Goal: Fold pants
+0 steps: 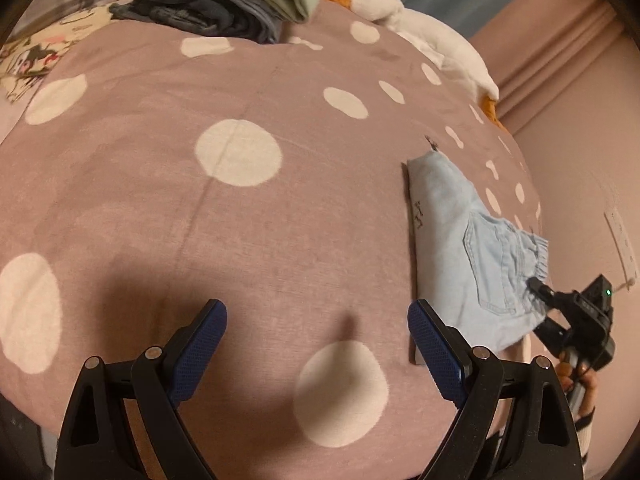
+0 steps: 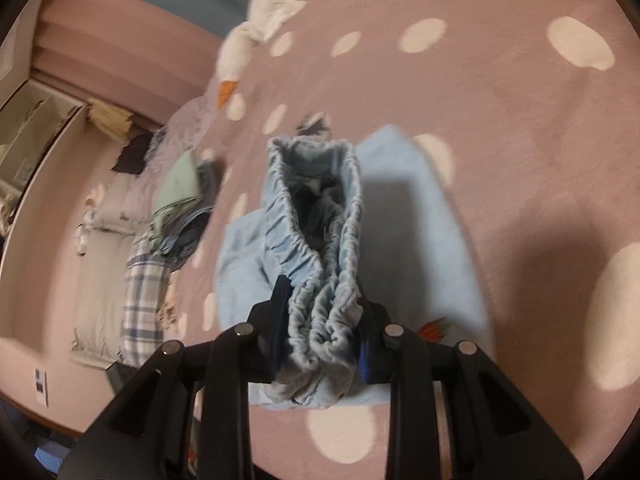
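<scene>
Light blue pants (image 1: pixel 460 248) lie folded lengthwise near the right edge of the pink spotted bedspread (image 1: pixel 160 208), back pocket up. In the right wrist view my right gripper (image 2: pixel 322 300) is shut on the bunched elastic waistband (image 2: pixel 316 216), lifting it off the rest of the pants (image 2: pixel 404 208), which stay flat. The left wrist view shows that right gripper (image 1: pixel 536 286) at the waist end, held by a hand (image 1: pixel 580 380). My left gripper (image 1: pixel 316 308) hovers open over bare bedspread, left of the pants, with nothing between its fingers.
A stack of folded clothes (image 1: pixel 224 0) sits at the far side of the bed, also in the right wrist view as the stack (image 2: pixel 180 200). A white plush goose (image 1: pixel 432 40) lies along the far right edge. A pink wall (image 1: pixel 580 140) lies beyond the bed.
</scene>
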`<state>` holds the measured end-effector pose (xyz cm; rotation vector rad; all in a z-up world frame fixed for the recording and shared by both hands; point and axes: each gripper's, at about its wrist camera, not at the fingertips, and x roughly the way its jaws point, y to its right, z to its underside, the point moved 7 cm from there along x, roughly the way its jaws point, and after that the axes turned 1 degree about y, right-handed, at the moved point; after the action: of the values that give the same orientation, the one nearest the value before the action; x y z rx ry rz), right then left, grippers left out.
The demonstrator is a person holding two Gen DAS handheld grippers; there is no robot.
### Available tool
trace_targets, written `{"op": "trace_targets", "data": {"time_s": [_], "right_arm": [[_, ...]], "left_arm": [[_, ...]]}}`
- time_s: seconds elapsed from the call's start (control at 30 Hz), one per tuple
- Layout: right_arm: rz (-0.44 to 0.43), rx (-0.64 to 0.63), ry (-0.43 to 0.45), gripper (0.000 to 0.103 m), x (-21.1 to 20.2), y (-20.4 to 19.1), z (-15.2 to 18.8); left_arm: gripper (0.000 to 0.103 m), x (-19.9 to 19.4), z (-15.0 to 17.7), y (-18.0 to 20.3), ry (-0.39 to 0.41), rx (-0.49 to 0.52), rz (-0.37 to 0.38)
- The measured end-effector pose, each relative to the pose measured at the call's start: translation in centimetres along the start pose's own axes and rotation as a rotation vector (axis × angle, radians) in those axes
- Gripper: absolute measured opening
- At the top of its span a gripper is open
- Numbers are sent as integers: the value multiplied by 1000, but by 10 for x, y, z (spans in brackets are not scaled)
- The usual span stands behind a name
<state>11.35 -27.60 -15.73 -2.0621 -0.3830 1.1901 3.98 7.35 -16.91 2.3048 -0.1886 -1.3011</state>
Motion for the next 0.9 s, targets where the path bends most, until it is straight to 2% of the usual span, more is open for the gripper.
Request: {"op": "trace_targets", "data": {"time_s": [0.1, 0.17, 0.3, 0.4, 0.47, 0.5, 0.53, 0.6, 0.63, 0.67, 0.77, 0.83, 0.9], "right_arm": [[2, 56, 0, 28, -1, 16, -3], [0, 46, 7, 29, -2, 19, -5], [124, -50, -36, 41, 6, 27, -2], [107, -25, -33, 49, 1, 32, -2], [134, -27, 0, 52, -9, 34, -3], [159, -42, 19, 58, -14, 33, -3], [215, -79, 55, 61, -22, 32, -4], [304, -169, 116, 61, -37, 29, -5], [334, -218, 139, 61, -43, 25, -5], [347, -274, 157, 56, -48, 19, -3], [259, -417, 136, 39, -44, -15, 17], [238, -484, 142, 36, -39, -33, 27], [172, -559, 131, 18, -29, -58, 40]], "left_arm": [[92, 2, -2, 11, -5, 28, 7], [92, 4, -2, 15, -14, 49, 11], [92, 15, -3, 30, -40, 83, 13], [92, 17, -10, 52, -41, 121, 60], [92, 18, -17, 67, -39, 154, 85], [92, 19, -22, 74, -32, 176, 87], [92, 20, -25, 79, -26, 192, 85], [91, 24, -35, 90, -8, 237, 77], [91, 27, -39, 93, -1, 252, 75], [91, 30, -43, 98, 5, 264, 72], [89, 46, -58, 112, 5, 289, 73], [74, 58, -69, 123, 5, 314, 93], [49, 74, -80, 131, -16, 332, 84]]}}
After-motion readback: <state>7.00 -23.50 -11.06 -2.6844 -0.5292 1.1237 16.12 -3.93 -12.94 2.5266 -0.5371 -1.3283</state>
